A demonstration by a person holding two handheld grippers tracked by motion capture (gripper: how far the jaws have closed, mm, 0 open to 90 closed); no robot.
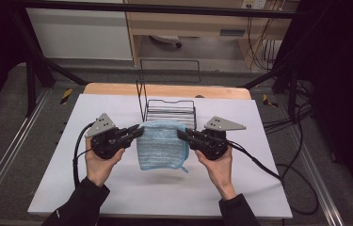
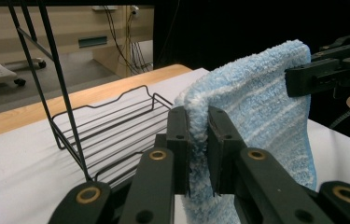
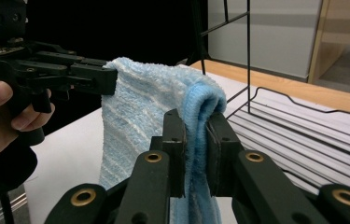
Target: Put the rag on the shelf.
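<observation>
A light blue towel (image 1: 161, 146) hangs folded between the two grippers, lifted off the white table cover (image 1: 117, 188). My left gripper (image 1: 139, 131) is shut on the towel's left top corner (image 2: 198, 121). My right gripper (image 1: 180, 133) is shut on its right top corner (image 3: 196, 126). In the left gripper view the right gripper (image 2: 303, 79) pinches the far corner of the cloth; in the right gripper view the left gripper (image 3: 102, 77) does the same at the other end. The lower edge of the towel (image 1: 164, 167) hangs down toward the table.
A black wire rack (image 1: 170, 113) stands just behind the towel, with a tall wire back frame (image 1: 169, 70); the rack (image 2: 112, 135) lies to the left of my left jaws, and the rack (image 3: 303, 135) to the right of my right jaws. Cables (image 1: 277, 174) trail at the right.
</observation>
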